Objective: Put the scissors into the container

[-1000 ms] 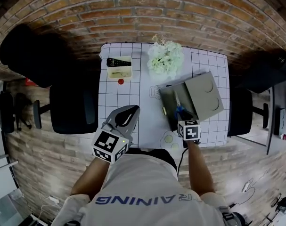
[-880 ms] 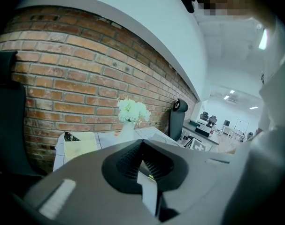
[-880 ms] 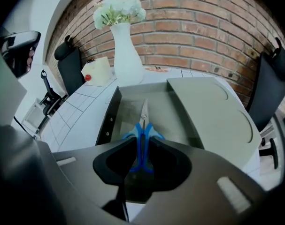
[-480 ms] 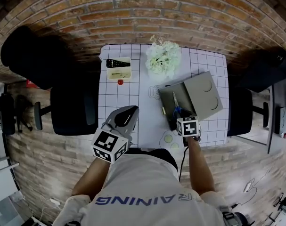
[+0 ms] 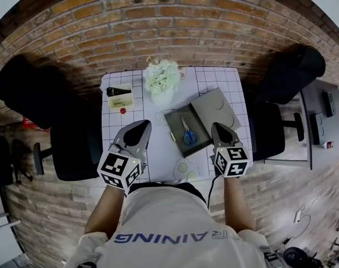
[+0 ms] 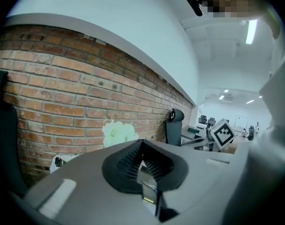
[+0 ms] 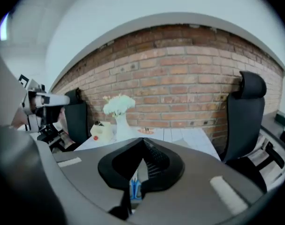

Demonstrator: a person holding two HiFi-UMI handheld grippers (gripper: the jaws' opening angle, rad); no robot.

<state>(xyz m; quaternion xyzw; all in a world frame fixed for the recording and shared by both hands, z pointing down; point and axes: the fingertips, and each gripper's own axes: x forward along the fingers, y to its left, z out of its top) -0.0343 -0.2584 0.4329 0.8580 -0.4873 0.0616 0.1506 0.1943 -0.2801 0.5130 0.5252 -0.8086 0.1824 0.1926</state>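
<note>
Scissors (image 5: 187,133) with blue handles lie flat inside the open grey container (image 5: 177,142), blades pointing toward its far edge. The container's lid (image 5: 218,108) lies on the gridded table (image 5: 158,152), touching the container's far right corner.

Right gripper (image 5: 217,129): raised just to the right of the container, jaws pressed together, nothing between them. In the right gripper view the blue handles (image 7: 134,190) show beyond the closed jaws.

Left gripper (image 5: 141,128): held to the left of the container, well apart from it, jaws likewise together and empty.

White flowers (image 5: 162,76) stand beyond the container. A cream box (image 5: 119,97) sits far to the left of the container.
</note>
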